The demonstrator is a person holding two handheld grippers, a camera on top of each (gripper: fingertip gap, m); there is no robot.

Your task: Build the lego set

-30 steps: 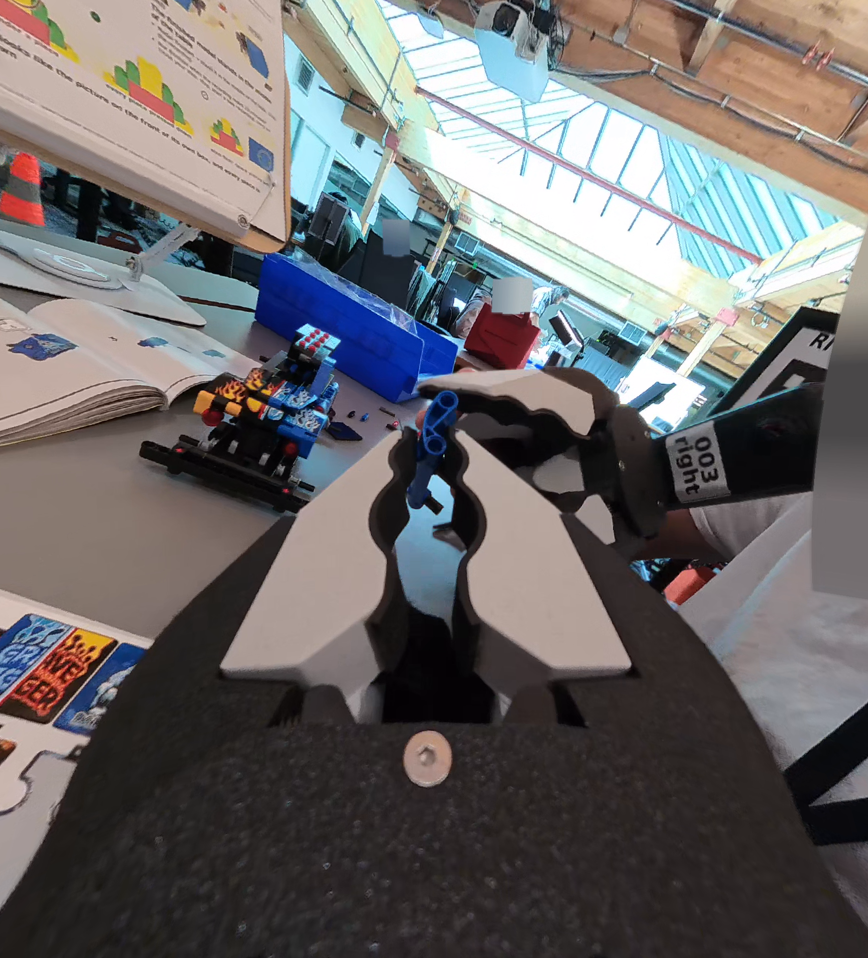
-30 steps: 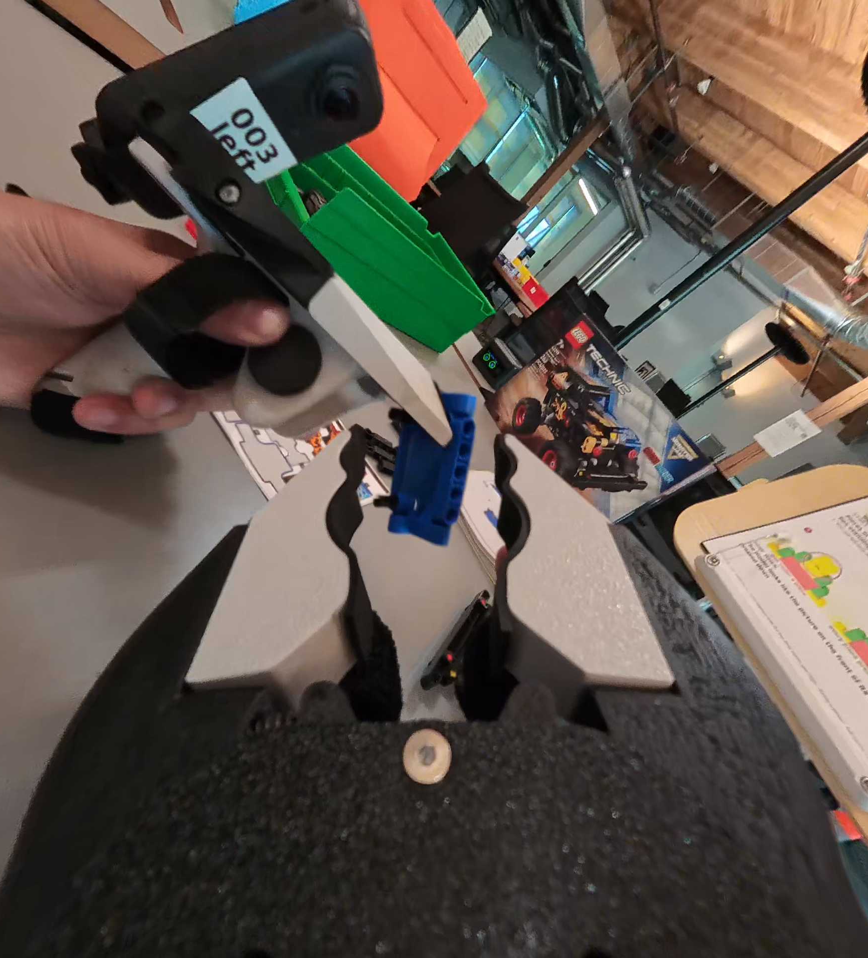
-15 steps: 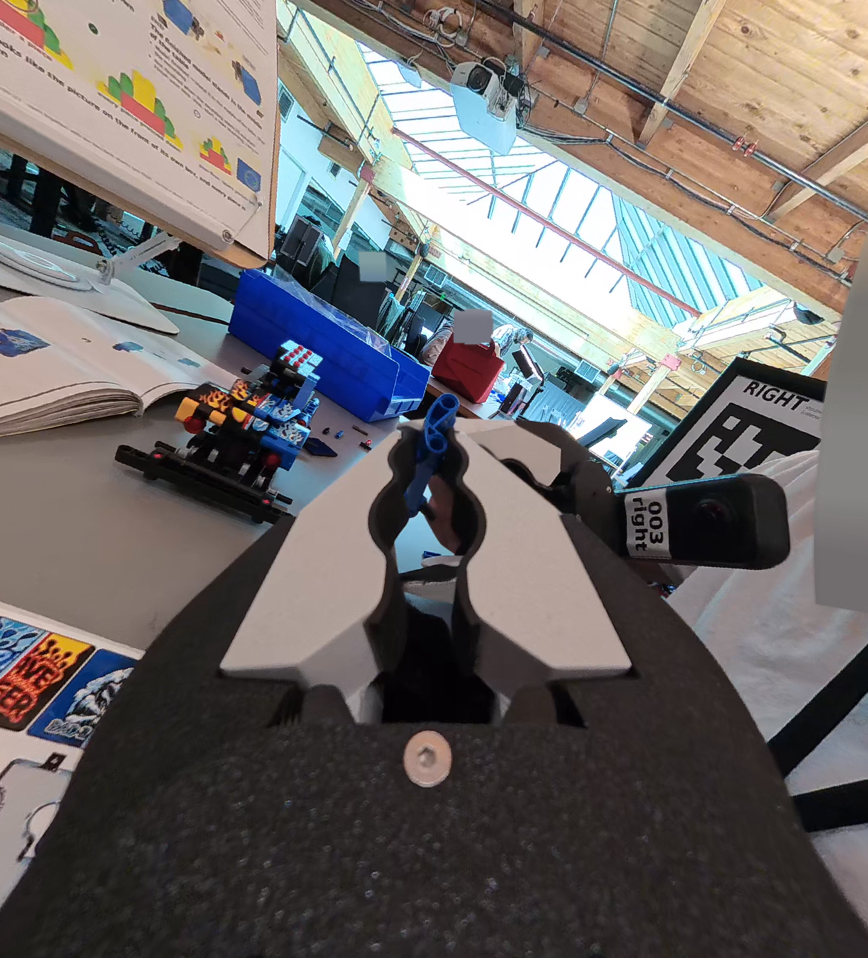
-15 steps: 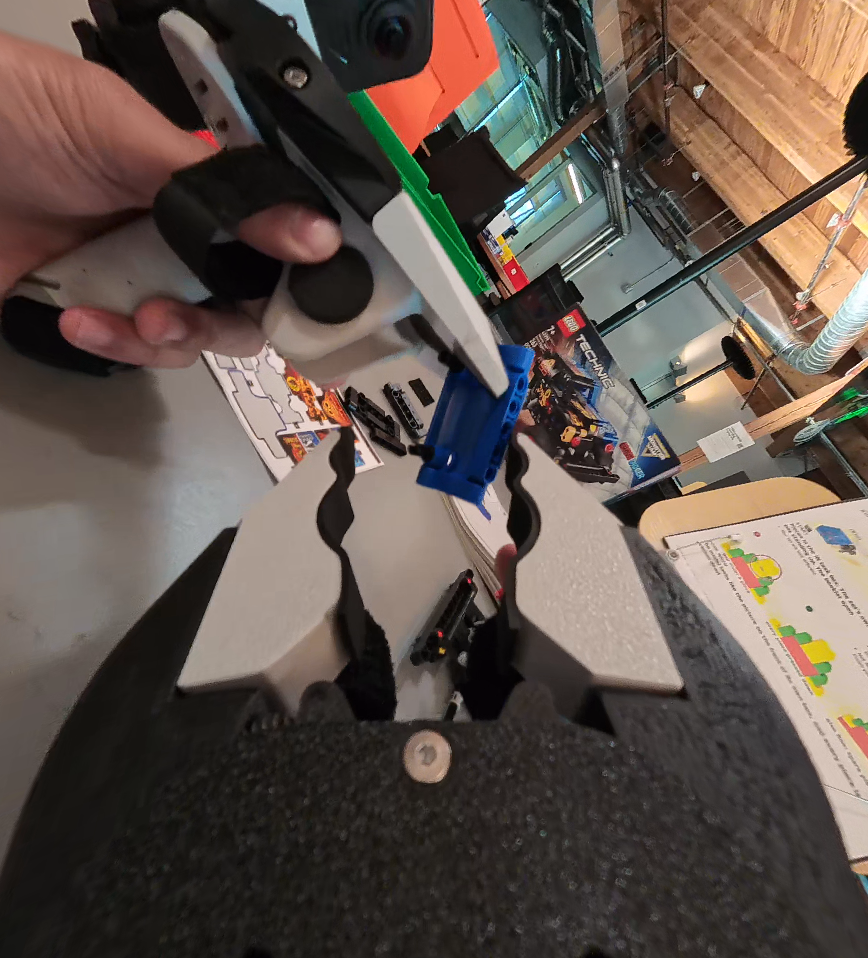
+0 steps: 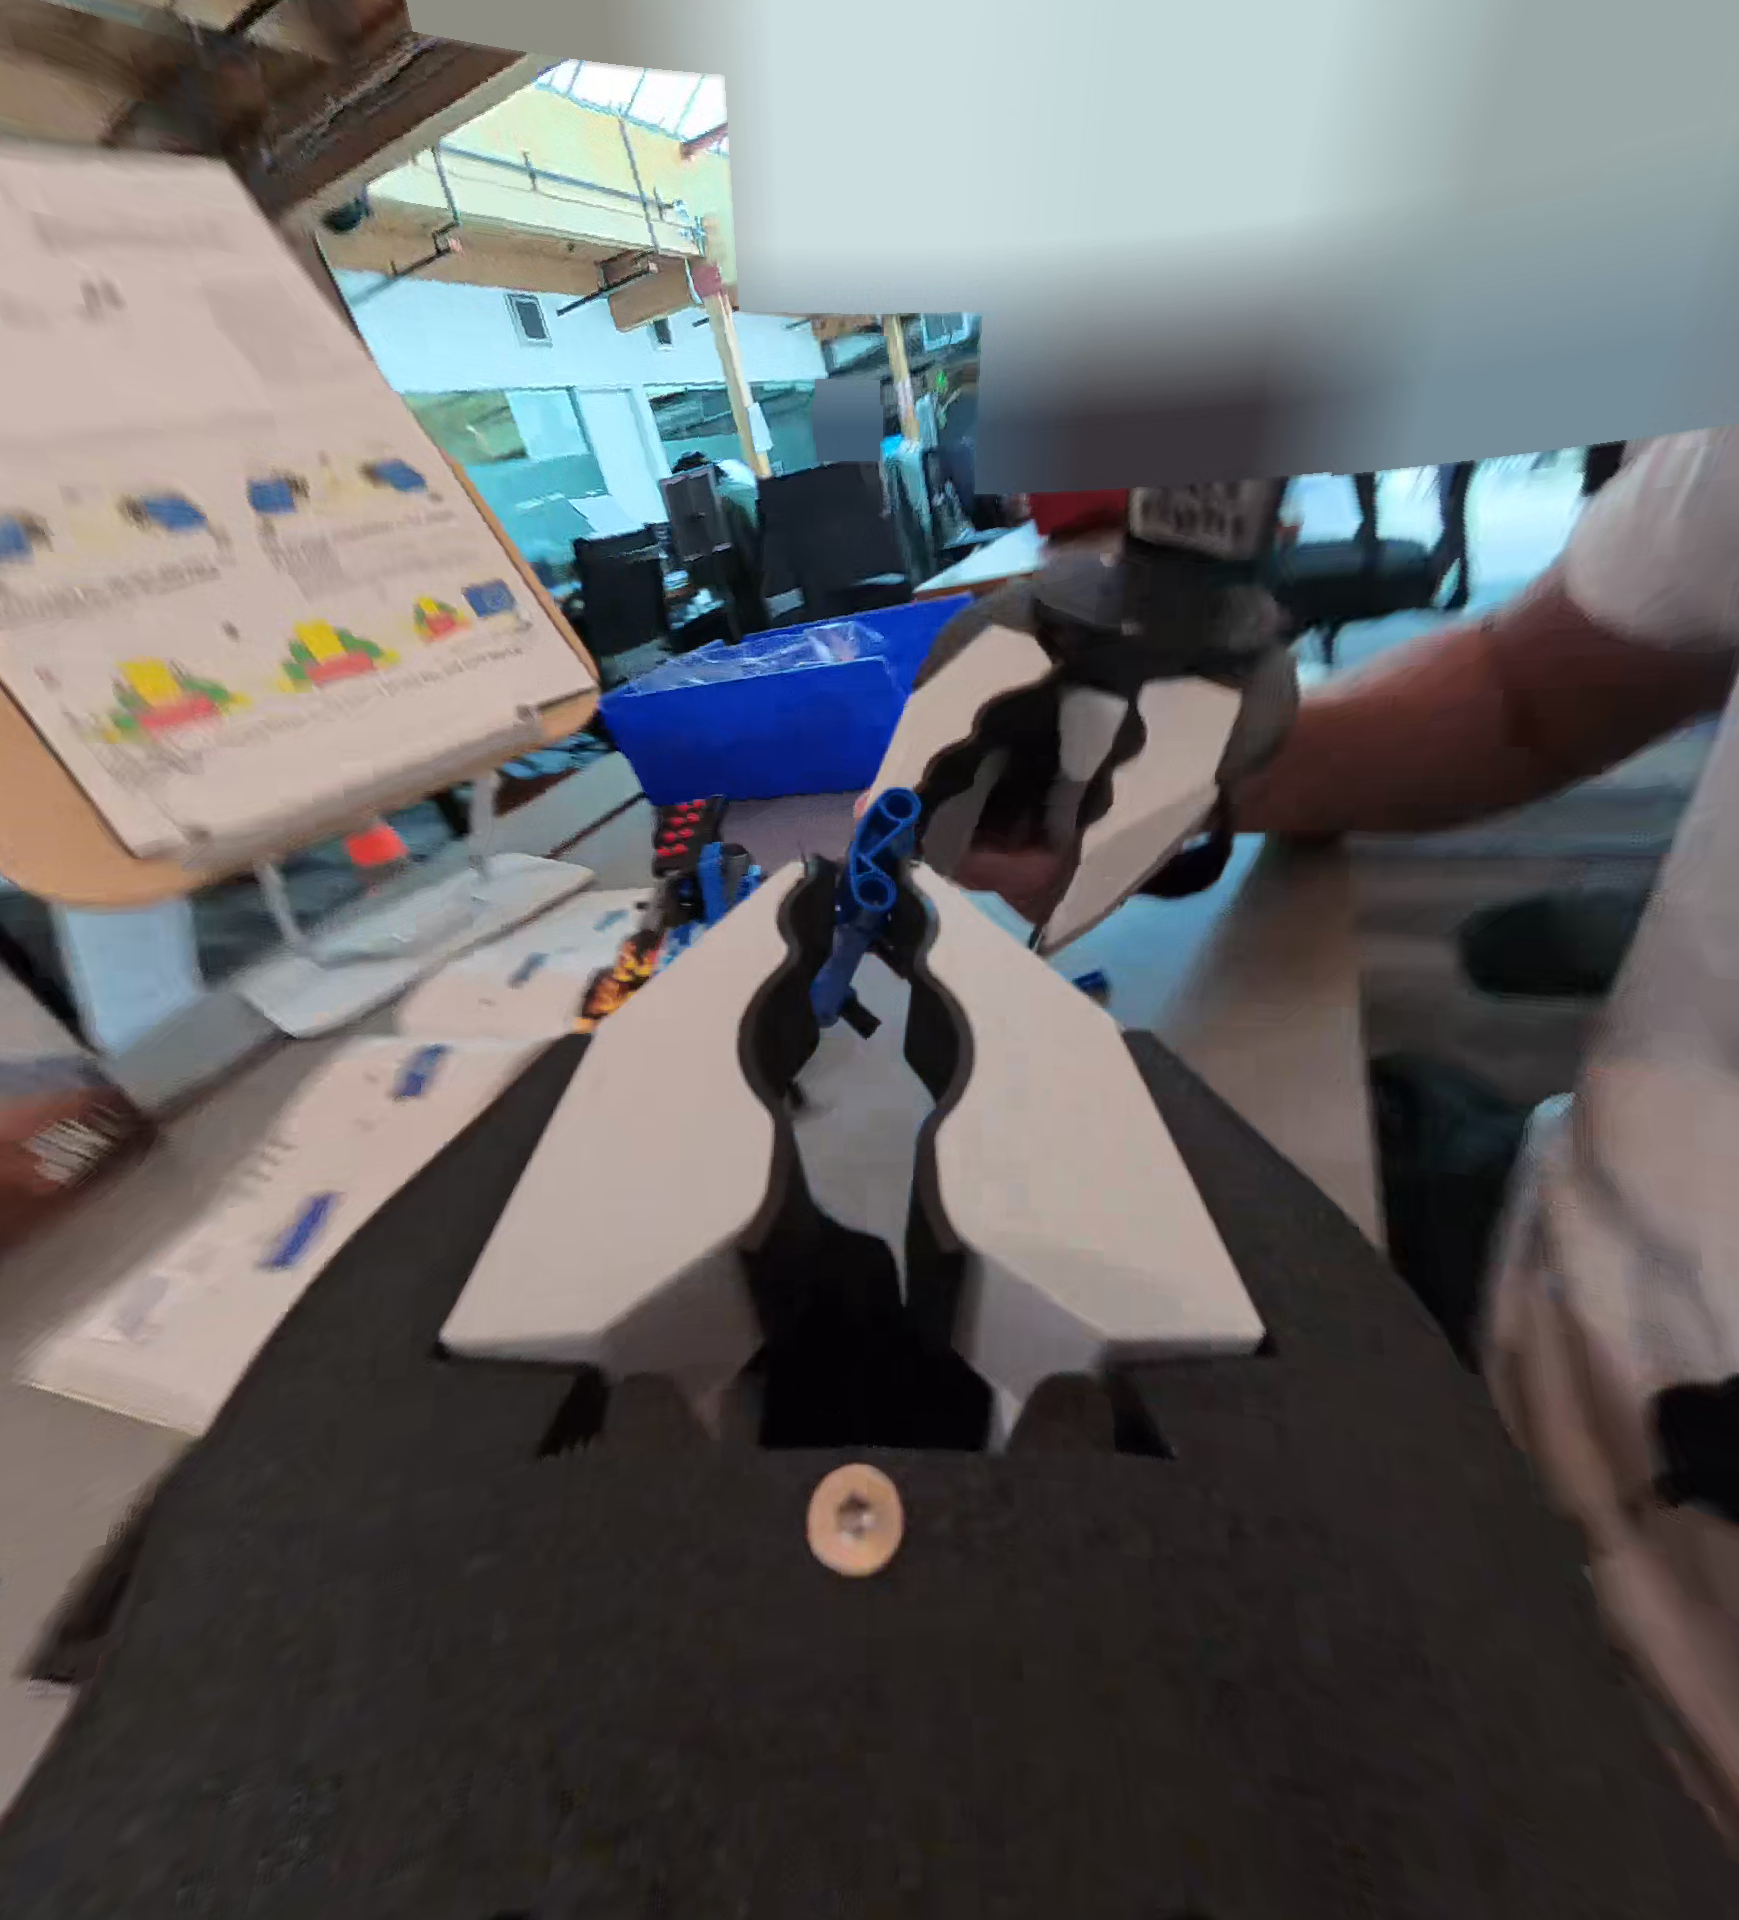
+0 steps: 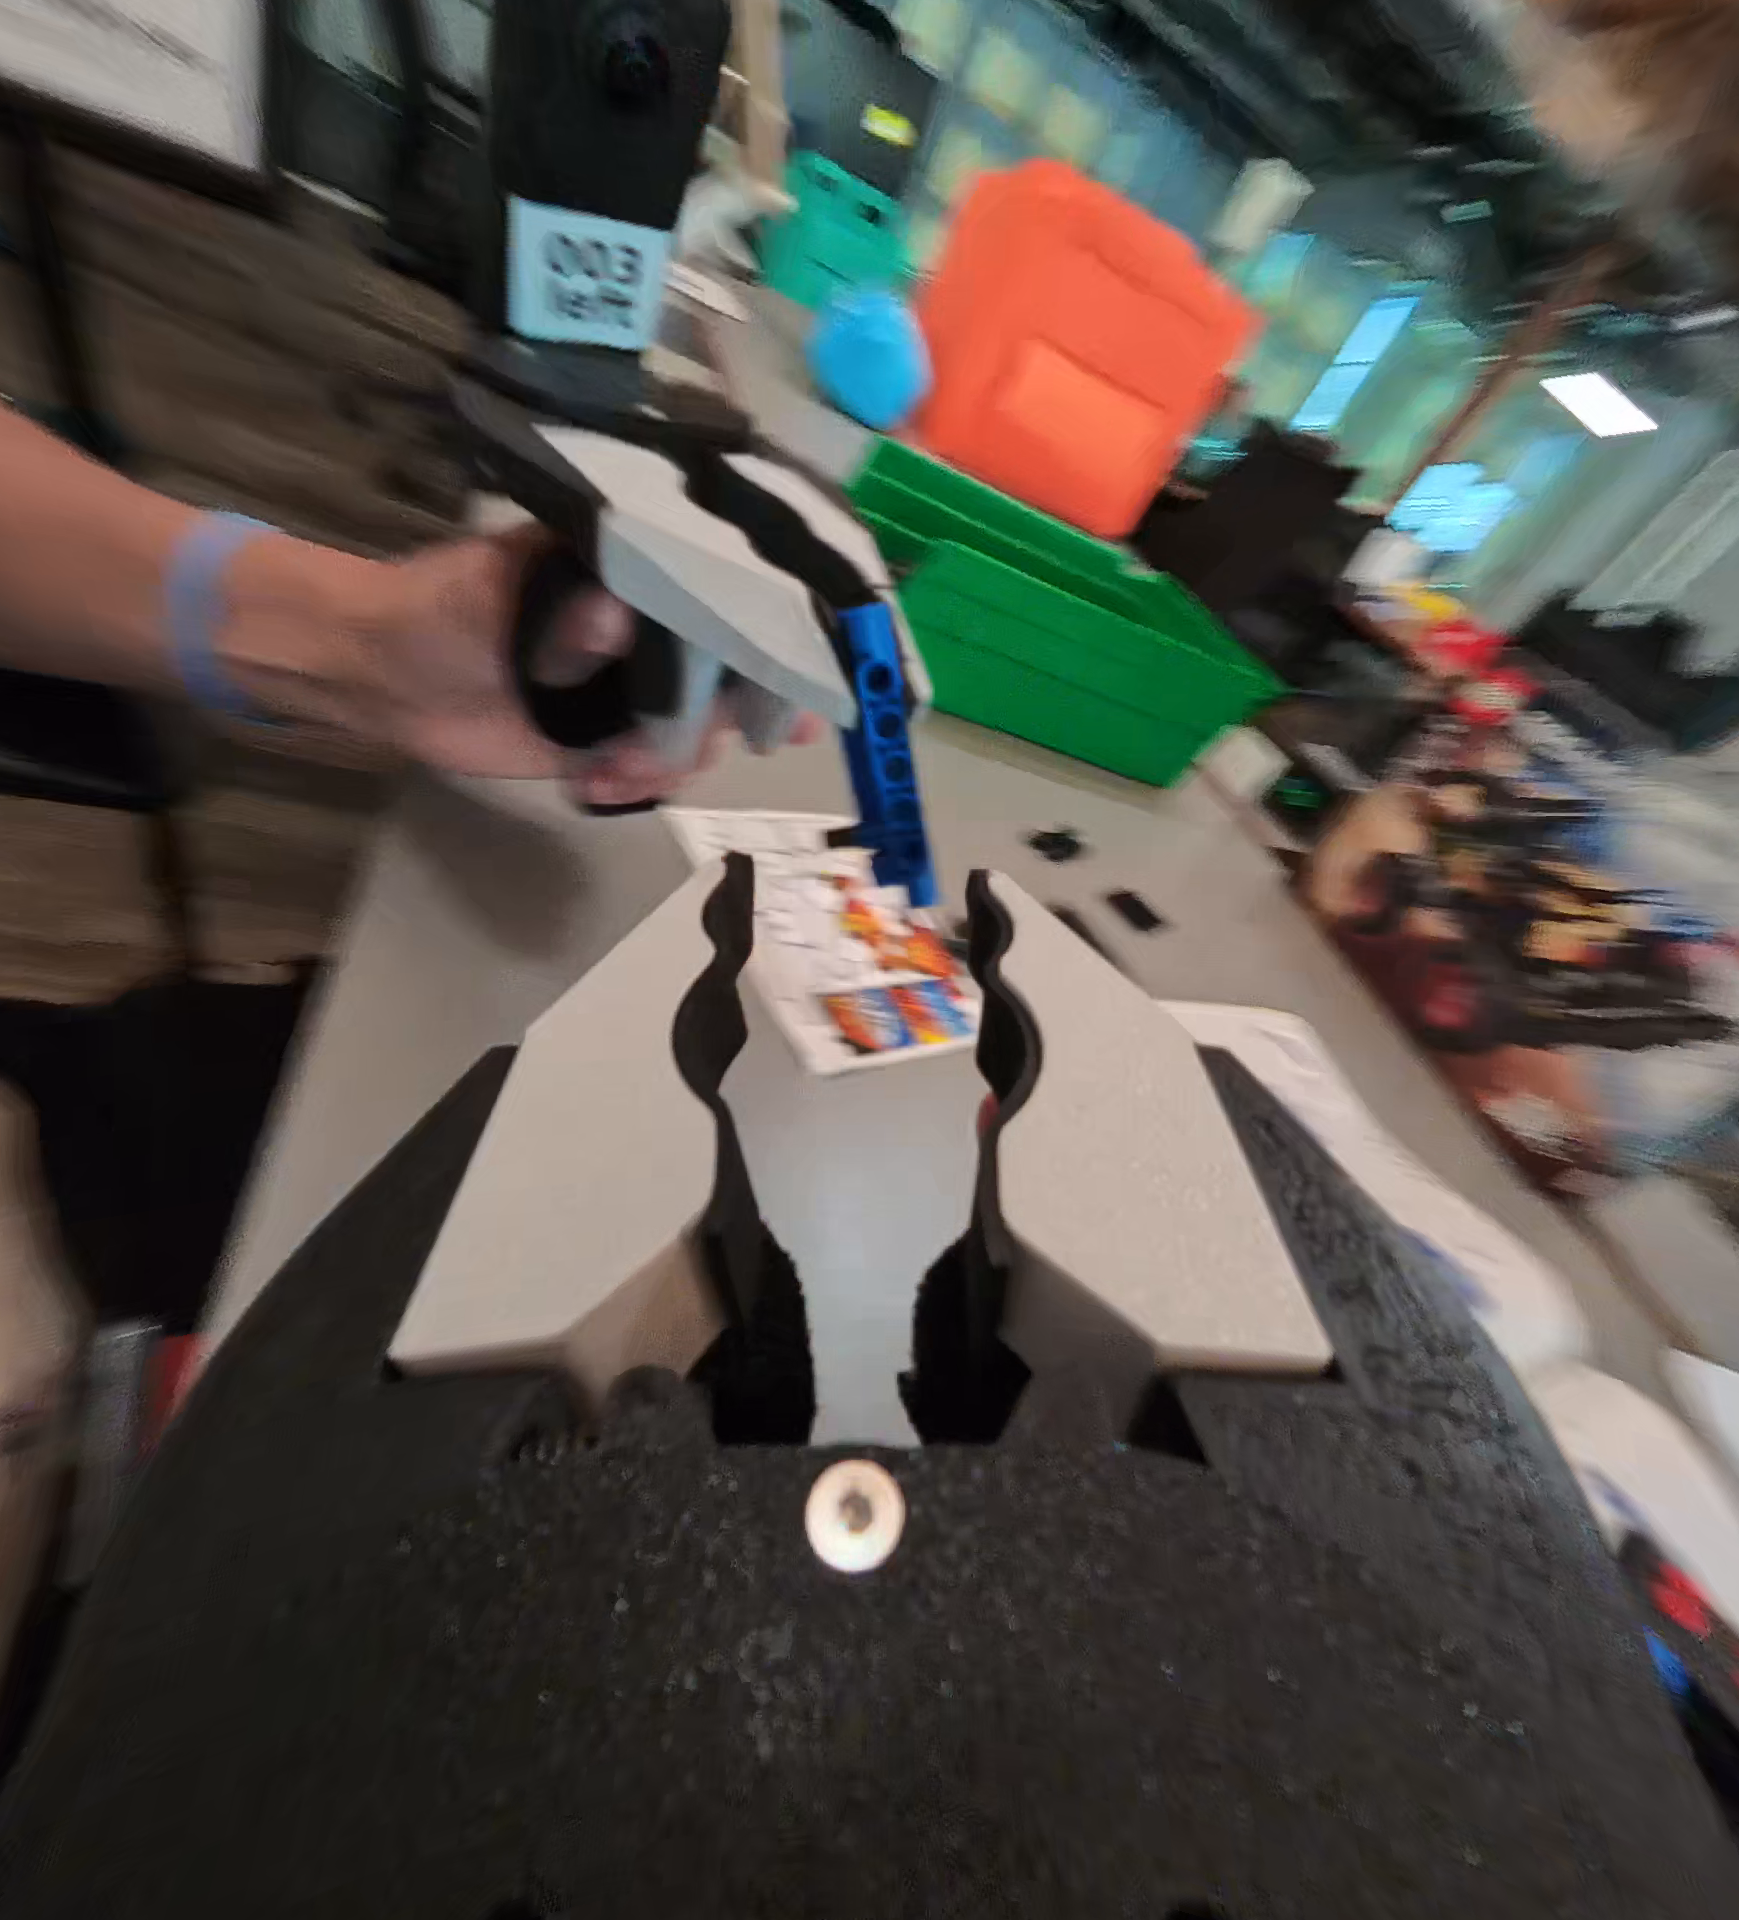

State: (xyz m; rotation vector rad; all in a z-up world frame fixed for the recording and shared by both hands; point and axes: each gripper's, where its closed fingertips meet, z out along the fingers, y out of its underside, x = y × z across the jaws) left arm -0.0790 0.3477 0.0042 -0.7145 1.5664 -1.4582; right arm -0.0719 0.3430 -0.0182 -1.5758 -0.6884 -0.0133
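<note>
Left of the left gripper (image 5: pixel 860 883) an instruction board (image 5: pixel 210 499) leans on its stand, with an open booklet (image 5: pixel 325 1174) below it. That gripper is closed on a blue beam (image 5: pixel 870 868), pinched at its fingertips and sticking out past them. Beyond, partly hidden, sits the half-built model (image 5: pixel 683 894). To the right, the right gripper (image 6: pixel 854 883) is open and empty, the beam's end (image 6: pixel 886 769) just ahead of its tips above a sticker sheet (image 6: pixel 886 977).

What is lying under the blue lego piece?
The blue lego piece, held by the left gripper, hangs above a sticker sheet lying on the grey table. The right gripper's fingers cover part of the sheet.
</note>
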